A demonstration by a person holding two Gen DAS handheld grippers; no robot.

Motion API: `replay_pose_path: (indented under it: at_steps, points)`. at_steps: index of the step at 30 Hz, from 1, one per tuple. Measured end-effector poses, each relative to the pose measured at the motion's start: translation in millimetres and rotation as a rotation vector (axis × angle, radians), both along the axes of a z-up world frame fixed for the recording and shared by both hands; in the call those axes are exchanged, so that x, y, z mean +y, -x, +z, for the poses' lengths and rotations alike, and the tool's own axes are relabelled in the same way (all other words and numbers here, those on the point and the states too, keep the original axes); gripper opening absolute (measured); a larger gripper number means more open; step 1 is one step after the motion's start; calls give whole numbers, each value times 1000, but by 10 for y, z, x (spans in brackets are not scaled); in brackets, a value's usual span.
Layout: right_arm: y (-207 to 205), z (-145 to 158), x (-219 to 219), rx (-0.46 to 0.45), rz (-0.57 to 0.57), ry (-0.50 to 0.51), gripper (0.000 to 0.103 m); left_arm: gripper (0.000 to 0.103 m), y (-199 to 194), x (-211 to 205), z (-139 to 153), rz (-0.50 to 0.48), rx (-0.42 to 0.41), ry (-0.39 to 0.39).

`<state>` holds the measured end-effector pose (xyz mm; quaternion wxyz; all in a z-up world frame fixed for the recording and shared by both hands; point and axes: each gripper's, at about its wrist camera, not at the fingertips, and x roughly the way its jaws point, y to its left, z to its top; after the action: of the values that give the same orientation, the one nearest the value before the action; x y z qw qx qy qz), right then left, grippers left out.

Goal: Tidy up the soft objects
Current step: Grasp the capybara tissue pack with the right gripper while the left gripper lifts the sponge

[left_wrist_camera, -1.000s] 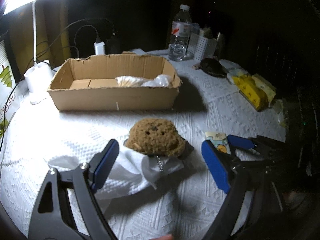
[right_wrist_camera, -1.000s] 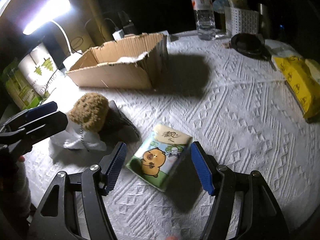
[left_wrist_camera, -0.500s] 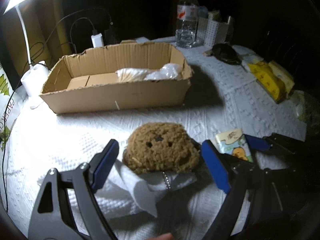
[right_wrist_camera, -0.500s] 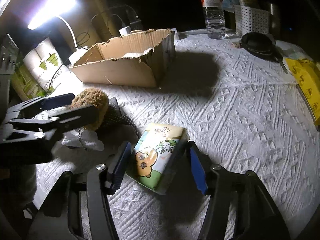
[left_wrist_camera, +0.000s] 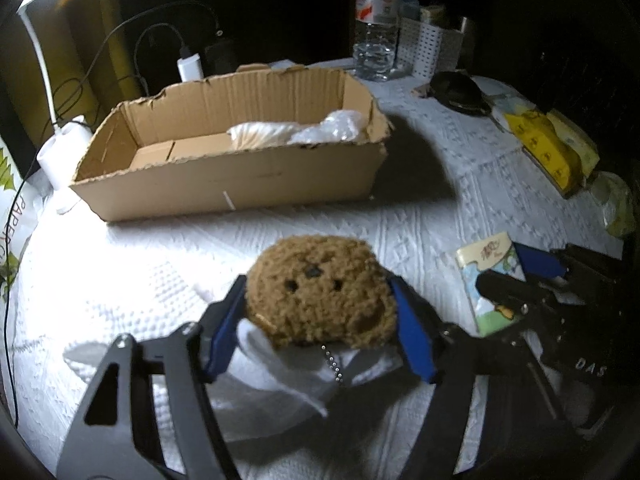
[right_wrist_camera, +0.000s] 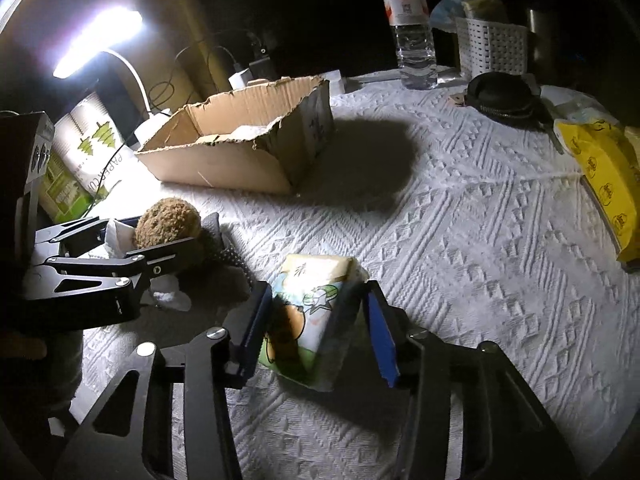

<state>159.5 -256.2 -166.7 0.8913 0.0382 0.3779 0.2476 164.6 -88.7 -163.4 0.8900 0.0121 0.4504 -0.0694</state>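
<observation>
Found the left gripper (left_wrist_camera: 318,320) narrowed onto the plush toy (left_wrist_camera: 320,292), with blue pads pressed into both fuzzy flanks, just in front of the near long wall of the cardboard box (left_wrist_camera: 224,184). Found the right gripper (right_wrist_camera: 320,320) drawn in to the width of the tissue pack (right_wrist_camera: 312,304) and apparently gripping it, in front of the box's right-hand corner and farther from the box than the toy.

Judged the toy very light, squashy and not fragile, likelier to bulge than to slip. Best taken across the middle of the head, clear of the white cloth (left_wrist_camera: 280,372) and bead chain (left_wrist_camera: 332,364) underneath. Judged the pack light too, with a slick wrapper over a yielding core. Best pinched on opposite sides near mid-length.

Saw the toy's face turned up and away from the box, with its longer span set between the pads, roughly parallel to the box's long wall. Saw the pack tipped onto an edge, with its long axis along the fingers, aimed roughly toward the box.
</observation>
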Motion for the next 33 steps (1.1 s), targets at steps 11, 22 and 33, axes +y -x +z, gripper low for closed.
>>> replay_pose_path:
  at_steps: [11, 22, 33]
  points:
    - [40, 92, 79, -24, -20, 43, 37, 64, 175, 104, 360, -24, -105, 79]
    - [25, -84, 372, 14, -22, 150, 64, 64, 333, 297, 564, -18, -160, 130]
    - [79, 170, 420, -48, -13, 168, 50, 64, 467, 506, 869, -20, -241, 173]
